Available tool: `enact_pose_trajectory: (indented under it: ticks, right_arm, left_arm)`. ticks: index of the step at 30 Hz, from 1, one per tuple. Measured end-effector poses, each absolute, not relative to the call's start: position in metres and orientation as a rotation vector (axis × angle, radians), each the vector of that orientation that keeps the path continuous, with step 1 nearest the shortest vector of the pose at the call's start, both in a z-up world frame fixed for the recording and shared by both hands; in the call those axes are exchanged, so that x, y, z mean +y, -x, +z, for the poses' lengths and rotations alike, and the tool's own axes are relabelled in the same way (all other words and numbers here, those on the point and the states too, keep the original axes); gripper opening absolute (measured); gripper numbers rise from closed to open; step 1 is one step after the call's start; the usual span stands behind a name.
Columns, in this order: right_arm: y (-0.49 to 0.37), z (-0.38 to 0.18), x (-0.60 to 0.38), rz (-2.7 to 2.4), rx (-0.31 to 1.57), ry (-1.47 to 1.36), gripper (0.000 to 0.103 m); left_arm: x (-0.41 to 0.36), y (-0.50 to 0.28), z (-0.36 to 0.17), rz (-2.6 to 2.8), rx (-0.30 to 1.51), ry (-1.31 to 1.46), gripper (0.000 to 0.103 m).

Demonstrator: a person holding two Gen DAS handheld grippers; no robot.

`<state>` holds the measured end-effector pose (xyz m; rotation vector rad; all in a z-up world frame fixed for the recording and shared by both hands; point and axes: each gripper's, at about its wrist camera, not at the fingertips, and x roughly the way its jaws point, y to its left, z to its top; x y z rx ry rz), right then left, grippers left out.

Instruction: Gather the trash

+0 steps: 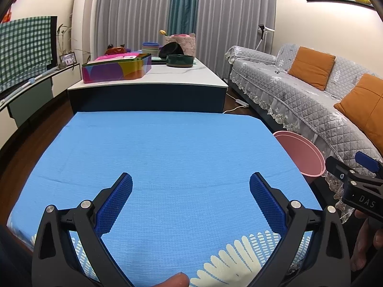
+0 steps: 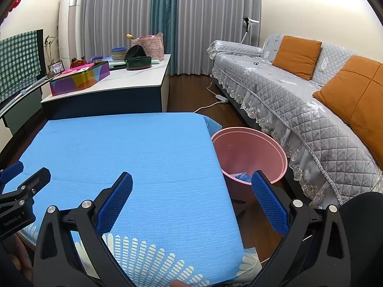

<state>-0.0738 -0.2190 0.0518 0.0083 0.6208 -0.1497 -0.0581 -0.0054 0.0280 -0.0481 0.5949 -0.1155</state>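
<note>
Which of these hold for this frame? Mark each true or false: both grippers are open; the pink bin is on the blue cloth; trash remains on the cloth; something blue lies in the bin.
1. Both grippers are open: true; the left gripper and the right gripper hold nothing.
2. The pink bin is on the blue cloth: false; it stands on the floor beside it.
3. Trash remains on the cloth: false; none shows.
4. Something blue lies in the bin: true.

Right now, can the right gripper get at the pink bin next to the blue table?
Probably yes. The right gripper is open and empty, and the pink bin stands just past the blue table's right edge, mouth open, with nothing between them. Its right finger already overlaps the rim in view.
</note>
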Motion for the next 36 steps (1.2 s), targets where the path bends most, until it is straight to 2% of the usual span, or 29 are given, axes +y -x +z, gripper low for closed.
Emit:
enact_pose_trajectory:
  ticks: [36]
  right_arm:
    - [0.0736, 0.0543, -0.2211, -0.149, 0.614, -0.024, 0.098]
  left_arm:
    - [-0.0105, 0.0589, 0.0290, -0.113, 0.600, 0.043, 0.095]
